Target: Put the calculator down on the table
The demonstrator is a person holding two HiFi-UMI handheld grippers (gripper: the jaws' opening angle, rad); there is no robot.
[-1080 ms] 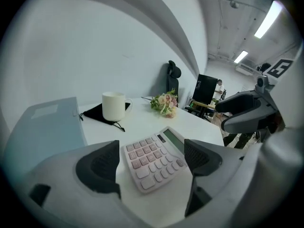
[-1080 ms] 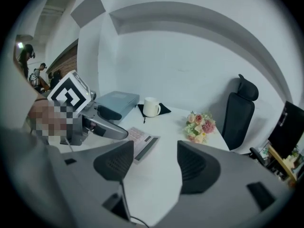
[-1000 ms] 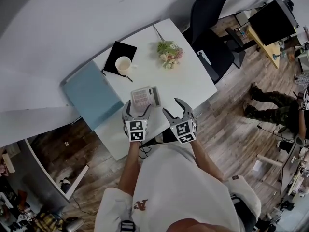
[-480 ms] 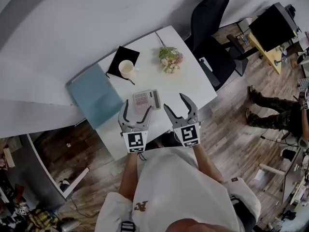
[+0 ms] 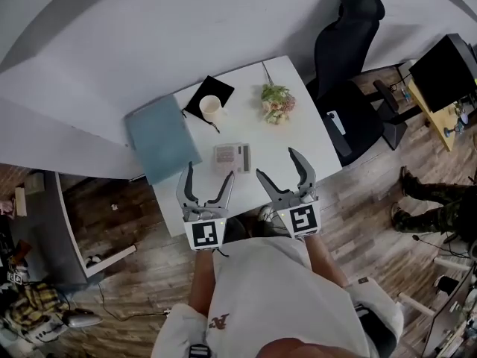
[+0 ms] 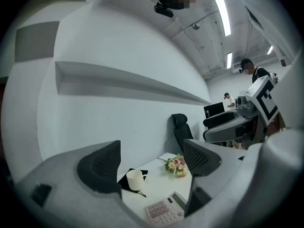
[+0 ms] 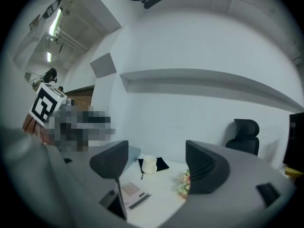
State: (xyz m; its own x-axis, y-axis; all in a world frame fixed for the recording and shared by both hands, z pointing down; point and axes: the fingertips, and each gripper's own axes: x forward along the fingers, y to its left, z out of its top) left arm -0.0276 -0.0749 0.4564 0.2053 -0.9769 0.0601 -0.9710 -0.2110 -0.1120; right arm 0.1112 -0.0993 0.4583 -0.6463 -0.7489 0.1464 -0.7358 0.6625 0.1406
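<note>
A pale calculator (image 5: pixel 232 157) with pink keys lies flat on the white table (image 5: pixel 298 136), free of both grippers. It also shows low in the left gripper view as the calculator (image 6: pixel 166 210), and in the right gripper view as the calculator (image 7: pixel 133 195). My left gripper (image 5: pixel 208 181) is open and held back from the table's near edge, nothing between its fingers. My right gripper (image 5: pixel 282 172) is open too, beside it on the right and just as bare.
A white mug (image 5: pixel 211 107) stands on a black pouch (image 5: pixel 197 99) at the table's far side. A small flower bunch (image 5: pixel 277 103) lies to the right, a blue-grey folder (image 5: pixel 160 136) on the left. A black office chair (image 5: pixel 346 66) stands beyond the table's right end.
Both open grippers have drawn back toward the person, away from the calculator, which stays flat on the table. The view has pulled up and back, so the table looks smaller.
</note>
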